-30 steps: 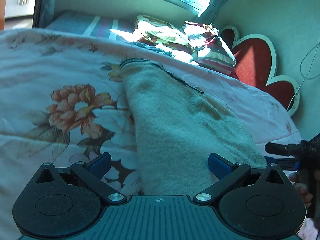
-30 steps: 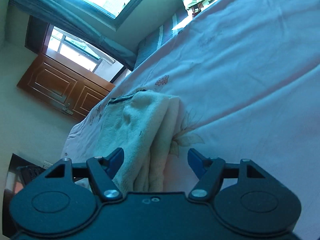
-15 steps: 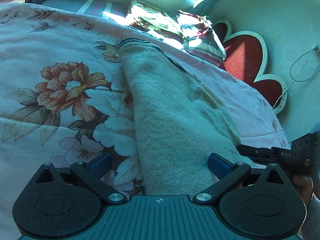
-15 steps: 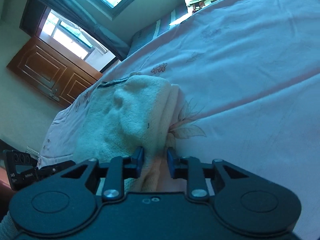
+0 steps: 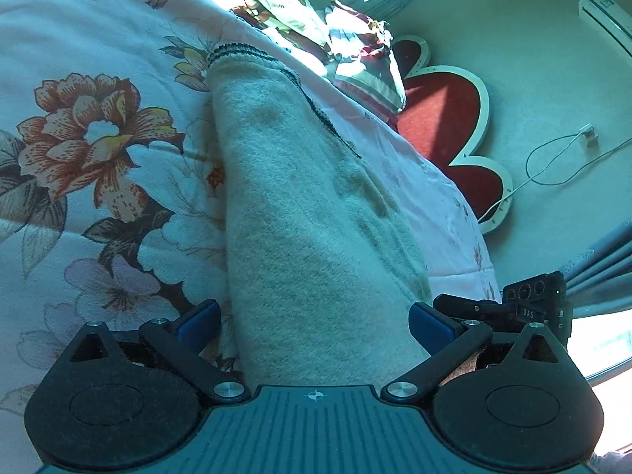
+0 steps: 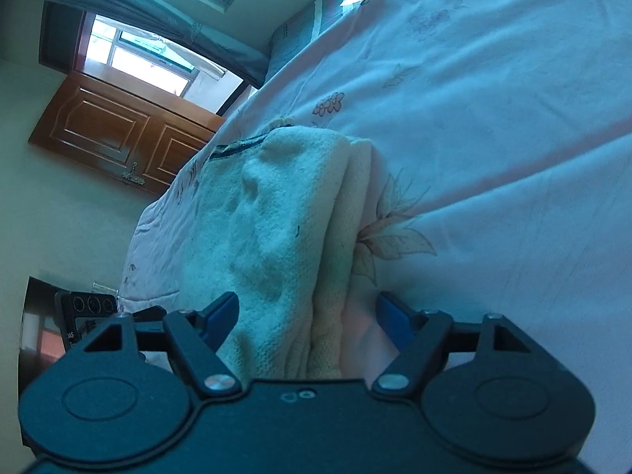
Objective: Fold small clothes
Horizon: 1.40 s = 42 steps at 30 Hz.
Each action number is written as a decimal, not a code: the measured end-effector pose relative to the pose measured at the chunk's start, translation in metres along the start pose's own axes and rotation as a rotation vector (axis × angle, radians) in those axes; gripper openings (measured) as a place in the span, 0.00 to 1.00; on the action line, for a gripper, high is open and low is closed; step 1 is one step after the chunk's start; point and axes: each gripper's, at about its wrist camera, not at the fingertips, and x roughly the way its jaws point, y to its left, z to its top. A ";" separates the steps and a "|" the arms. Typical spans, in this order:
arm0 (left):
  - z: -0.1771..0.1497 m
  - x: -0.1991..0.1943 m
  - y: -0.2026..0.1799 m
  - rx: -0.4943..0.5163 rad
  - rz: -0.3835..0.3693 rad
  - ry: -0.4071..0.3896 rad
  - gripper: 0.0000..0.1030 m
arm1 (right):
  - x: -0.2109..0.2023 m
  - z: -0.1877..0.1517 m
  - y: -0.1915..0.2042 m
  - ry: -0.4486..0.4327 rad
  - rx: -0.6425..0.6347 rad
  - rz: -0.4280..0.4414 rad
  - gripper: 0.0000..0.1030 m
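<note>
A cream knitted garment point(image 5: 308, 213) with a dark striped hem lies folded lengthwise on the floral bedspread point(image 5: 98, 150). My left gripper point(image 5: 314, 322) is open, its blue pads either side of the garment's near end. In the right wrist view the same garment point(image 6: 284, 217) shows stacked folded layers. My right gripper point(image 6: 308, 316) is open, straddling the near edge of those layers. The right gripper also shows at the right edge of the left wrist view point(image 5: 513, 308).
Pillows and crumpled bedding point(image 5: 316, 27) lie at the head of the bed, by a red heart-shaped headboard point(image 5: 446, 118). A white cable point(image 5: 553, 166) hangs on the wall. A wooden cabinet point(image 6: 118, 134) stands beyond the bed's far side.
My right gripper shut on the garment's folded edge half a second ago and has now opened again. My left gripper stayed open and tilted lower over the garment.
</note>
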 end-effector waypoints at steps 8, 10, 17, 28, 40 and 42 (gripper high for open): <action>0.008 0.015 -0.006 0.014 0.001 0.011 0.89 | 0.012 0.004 0.001 0.029 -0.037 0.051 0.59; 0.009 0.016 -0.004 0.001 -0.008 0.008 0.89 | 0.016 0.005 -0.005 0.029 -0.018 0.091 0.56; 0.009 0.014 0.005 -0.024 -0.037 0.000 0.85 | 0.008 0.002 -0.025 0.043 -0.014 0.193 0.34; 0.006 0.020 -0.022 0.120 0.117 -0.030 0.58 | 0.010 -0.007 -0.011 -0.027 -0.071 0.113 0.28; 0.005 -0.023 -0.051 0.233 0.078 -0.076 0.46 | -0.021 -0.028 0.054 -0.122 -0.229 0.011 0.25; 0.004 -0.035 -0.050 0.245 0.060 -0.084 0.46 | -0.026 -0.034 0.070 -0.134 -0.253 -0.006 0.25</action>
